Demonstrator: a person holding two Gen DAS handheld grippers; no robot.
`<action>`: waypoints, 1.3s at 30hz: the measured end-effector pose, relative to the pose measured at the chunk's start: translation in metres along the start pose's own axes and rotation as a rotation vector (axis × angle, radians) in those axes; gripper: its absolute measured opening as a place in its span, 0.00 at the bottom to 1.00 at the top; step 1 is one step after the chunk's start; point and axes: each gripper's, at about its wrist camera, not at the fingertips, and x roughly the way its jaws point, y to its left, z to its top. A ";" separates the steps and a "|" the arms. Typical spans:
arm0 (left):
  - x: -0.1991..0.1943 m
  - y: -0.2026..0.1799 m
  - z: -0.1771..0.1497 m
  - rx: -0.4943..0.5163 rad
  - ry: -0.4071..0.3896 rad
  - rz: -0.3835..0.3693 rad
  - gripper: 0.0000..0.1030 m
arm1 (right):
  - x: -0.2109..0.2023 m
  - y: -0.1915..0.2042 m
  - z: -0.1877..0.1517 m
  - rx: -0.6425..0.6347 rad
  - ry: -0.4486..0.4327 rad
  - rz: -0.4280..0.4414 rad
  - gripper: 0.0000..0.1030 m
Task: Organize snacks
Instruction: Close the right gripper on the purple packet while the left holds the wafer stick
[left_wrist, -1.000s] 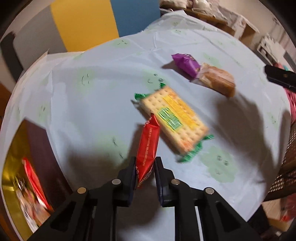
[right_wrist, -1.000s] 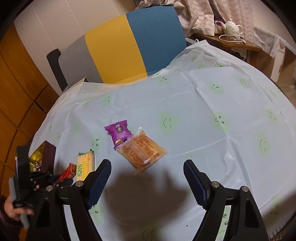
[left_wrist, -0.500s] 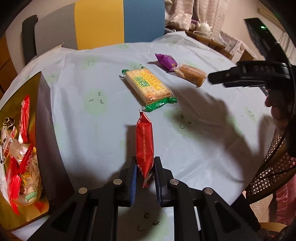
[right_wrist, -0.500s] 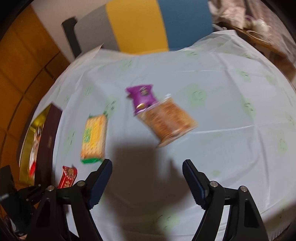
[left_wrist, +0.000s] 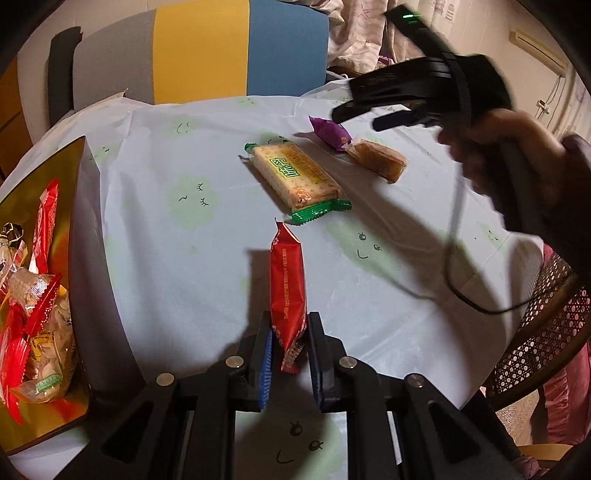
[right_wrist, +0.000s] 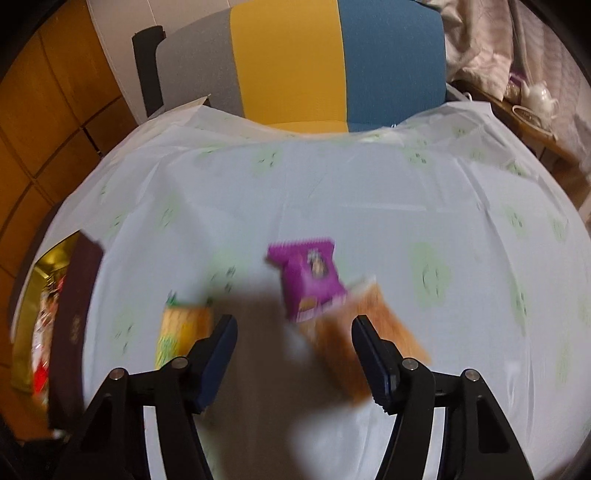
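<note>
My left gripper (left_wrist: 290, 332) is shut on a red snack packet (left_wrist: 287, 280) and holds it above the table. A gold box (left_wrist: 75, 206) with several snacks stands at the left; it also shows in the right wrist view (right_wrist: 75, 306). A cracker pack (left_wrist: 295, 175), a purple packet (left_wrist: 330, 132) and an orange-brown packet (left_wrist: 378, 160) lie on the cloth. My right gripper (right_wrist: 293, 325) is open and empty, hovering over the purple packet (right_wrist: 308, 273) and the orange-brown packet (right_wrist: 384, 321). The cracker pack (right_wrist: 181, 328) lies to its left. The right gripper (left_wrist: 369, 114) also shows in the left wrist view.
A round table (left_wrist: 166, 240) with a pale smiley-print cloth. A grey, yellow and blue chair (right_wrist: 314, 62) stands behind it. A wicker chair (left_wrist: 546, 332) is at the right. A side table with a teapot (right_wrist: 537, 98) is at the far right.
My right gripper has moved forward over the purple and orange-brown packets. My left gripper, still holding the red packet, has drawn back a little toward the gold box.
</note>
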 end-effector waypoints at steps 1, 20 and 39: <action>0.001 0.000 0.000 -0.003 -0.002 -0.004 0.16 | 0.006 -0.001 0.005 0.001 0.006 -0.004 0.63; 0.000 0.002 -0.003 -0.026 -0.013 -0.004 0.16 | -0.035 -0.004 0.000 -0.092 0.000 0.123 0.36; -0.053 0.003 0.016 -0.057 -0.121 -0.029 0.16 | -0.019 0.024 -0.105 -0.262 0.151 -0.039 0.37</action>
